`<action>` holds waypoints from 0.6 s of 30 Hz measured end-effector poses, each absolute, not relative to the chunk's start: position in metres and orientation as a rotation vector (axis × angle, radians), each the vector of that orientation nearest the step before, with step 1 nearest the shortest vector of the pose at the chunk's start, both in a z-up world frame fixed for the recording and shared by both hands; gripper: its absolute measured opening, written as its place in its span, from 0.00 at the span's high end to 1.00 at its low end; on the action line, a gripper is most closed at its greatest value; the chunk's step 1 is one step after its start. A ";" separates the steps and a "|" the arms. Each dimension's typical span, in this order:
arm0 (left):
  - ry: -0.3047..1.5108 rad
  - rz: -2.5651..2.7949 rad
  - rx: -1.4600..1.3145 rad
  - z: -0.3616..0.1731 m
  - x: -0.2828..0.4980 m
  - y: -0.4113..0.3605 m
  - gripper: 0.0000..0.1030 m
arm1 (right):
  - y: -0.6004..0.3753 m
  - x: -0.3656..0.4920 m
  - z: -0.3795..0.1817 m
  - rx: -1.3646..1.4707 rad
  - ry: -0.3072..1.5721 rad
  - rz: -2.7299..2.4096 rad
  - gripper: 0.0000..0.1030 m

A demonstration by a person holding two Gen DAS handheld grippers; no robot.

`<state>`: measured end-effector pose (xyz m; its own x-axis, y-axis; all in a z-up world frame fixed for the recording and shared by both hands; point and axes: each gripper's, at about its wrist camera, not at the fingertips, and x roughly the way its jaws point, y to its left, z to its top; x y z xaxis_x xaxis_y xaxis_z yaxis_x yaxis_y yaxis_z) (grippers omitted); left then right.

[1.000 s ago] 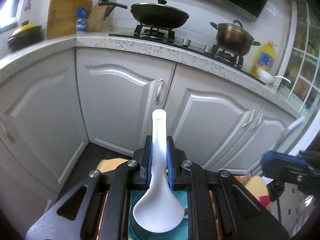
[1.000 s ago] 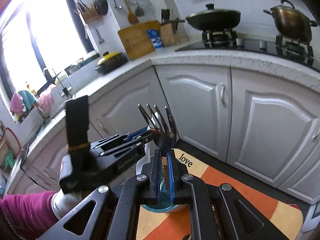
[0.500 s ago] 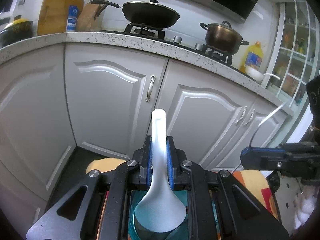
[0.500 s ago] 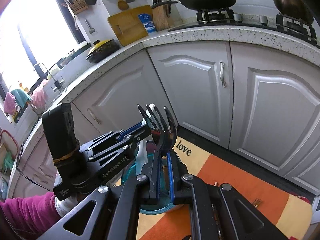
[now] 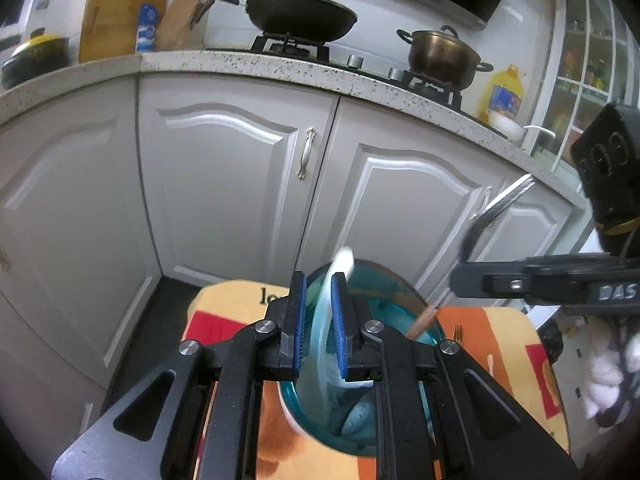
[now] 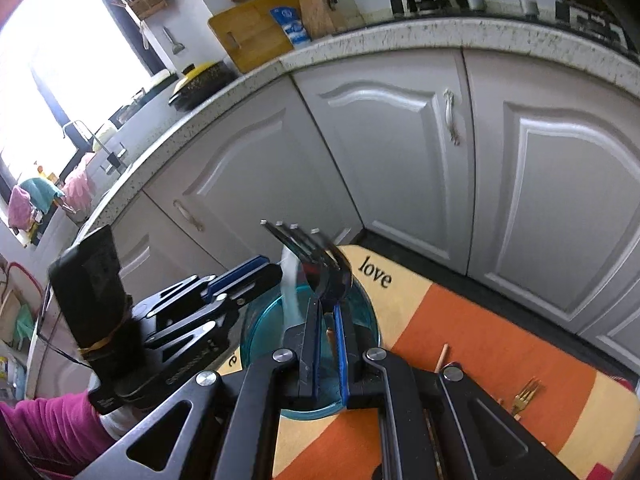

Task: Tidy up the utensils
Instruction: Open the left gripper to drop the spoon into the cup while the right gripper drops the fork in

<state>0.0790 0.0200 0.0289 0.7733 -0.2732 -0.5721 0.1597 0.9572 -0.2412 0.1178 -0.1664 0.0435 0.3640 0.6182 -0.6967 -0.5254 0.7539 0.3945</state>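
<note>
A teal glass bowl (image 5: 384, 292) stands on an orange and yellow mat (image 5: 492, 332) on the floor. My left gripper (image 5: 319, 312) is open over the bowl; the white spoon (image 5: 340, 268) is blurred between its pads, leaning right into the bowl. My right gripper (image 6: 325, 324) has its jaws slightly apart, with a dark metal fork (image 6: 316, 256) tines-up between them above the bowl (image 6: 364, 312). The right gripper (image 5: 520, 284) and fork (image 5: 496, 204) show at right in the left wrist view. The left gripper (image 6: 240, 280) shows at left in the right wrist view.
A gold fork (image 6: 524, 394) and a wooden stick (image 6: 442, 356) lie on the mat (image 6: 480, 340) right of the bowl. White cabinet doors (image 5: 240, 184) stand close behind. The counter above holds a wok (image 5: 300, 12), a pot (image 5: 440, 56) and a cutting board (image 5: 116, 16).
My left gripper has opened and the white spoon has slipped out, tipping into the bowl. Both grippers have come lower over the bowl; the right gripper's jaws have parted a little around the fork.
</note>
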 end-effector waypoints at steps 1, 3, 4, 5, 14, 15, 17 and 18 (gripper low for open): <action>0.655 -0.243 -0.195 0.029 0.078 0.021 0.84 | -0.165 0.119 0.041 0.111 0.951 0.735 0.94; 0.663 -0.237 -0.204 0.030 0.075 0.022 0.65 | -0.163 0.124 0.035 0.123 0.975 0.721 0.94; 0.661 -0.239 -0.213 0.031 0.072 0.023 0.65 | -0.164 0.124 0.035 0.131 0.976 0.717 0.94; 0.662 -0.243 -0.221 0.033 0.069 0.024 0.65 | -0.166 0.123 0.036 0.146 0.968 0.722 0.93; 0.709 -0.219 -0.168 0.046 0.048 0.010 0.64 | -0.183 0.100 0.053 0.171 0.935 0.710 0.73; 0.716 -0.217 -0.166 0.047 0.047 0.008 0.64 | -0.185 0.094 0.054 0.168 0.931 0.708 0.73; 0.735 -0.204 -0.159 0.047 0.042 0.004 0.64 | -0.187 0.086 0.057 0.154 0.923 0.701 0.72; 0.746 -0.196 -0.153 0.048 0.040 0.001 0.64 | -0.189 0.080 0.058 0.140 0.916 0.690 0.72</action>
<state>0.0396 0.0009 0.0476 0.7172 -0.2308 -0.6575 0.1224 0.9706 -0.2072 0.0797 -0.1887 0.0577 0.4121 0.6038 -0.6823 -0.4889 0.7785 0.3936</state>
